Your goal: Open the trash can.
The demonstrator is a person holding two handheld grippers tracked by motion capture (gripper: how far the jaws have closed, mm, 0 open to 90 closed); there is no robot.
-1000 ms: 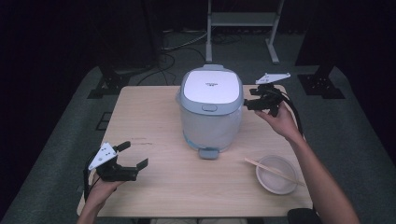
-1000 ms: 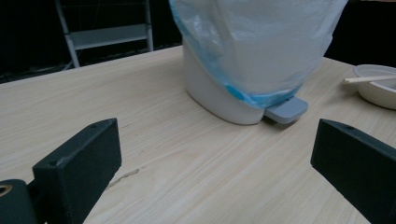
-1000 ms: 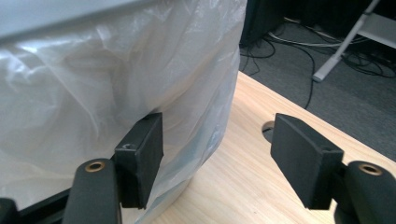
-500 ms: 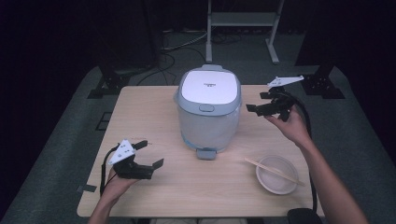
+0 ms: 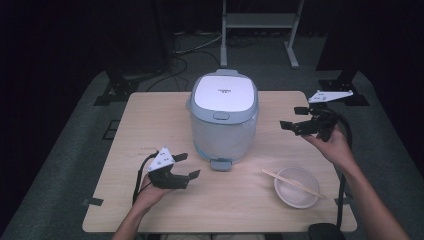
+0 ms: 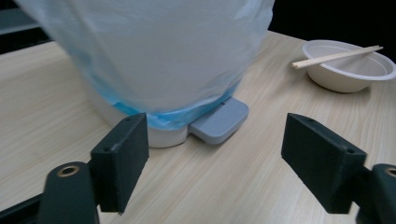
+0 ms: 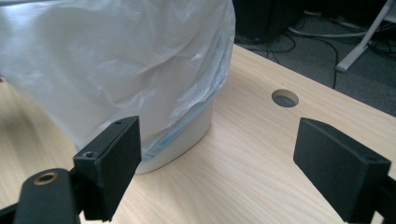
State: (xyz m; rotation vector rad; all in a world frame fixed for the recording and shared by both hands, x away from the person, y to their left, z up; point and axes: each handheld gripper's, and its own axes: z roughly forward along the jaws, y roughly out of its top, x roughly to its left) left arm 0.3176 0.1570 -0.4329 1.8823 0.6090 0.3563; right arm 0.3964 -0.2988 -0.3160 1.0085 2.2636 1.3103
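Note:
A rice cooker point(image 5: 223, 117) with a white lid, its body wrapped in clear plastic film, stands at the middle of the wooden table point(image 5: 150, 115). My left gripper point(image 5: 189, 165) is low at the cooker's front left, open, and points at its base and grey front tab point(image 6: 219, 121). Its jaws have just been closing, with nothing between them. My right gripper point(image 5: 291, 118) hovers open to the right of the cooker, apart from it. Its jaws have just been opening and are empty. The film-covered side point(image 7: 116, 70) lies ahead of the right gripper point(image 7: 219, 172).
A white paper bowl point(image 5: 297, 186) with chopsticks point(image 5: 292, 182) laid across it sits at the front right. A round cable hole point(image 7: 285, 98) is in the tabletop behind the cooker. Metal stands and cables are on the dark floor beyond the table.
My left gripper moved right, toward the cooker's front, and its jaws narrowed. My right gripper drew away from the cooker's right side and opened wider.

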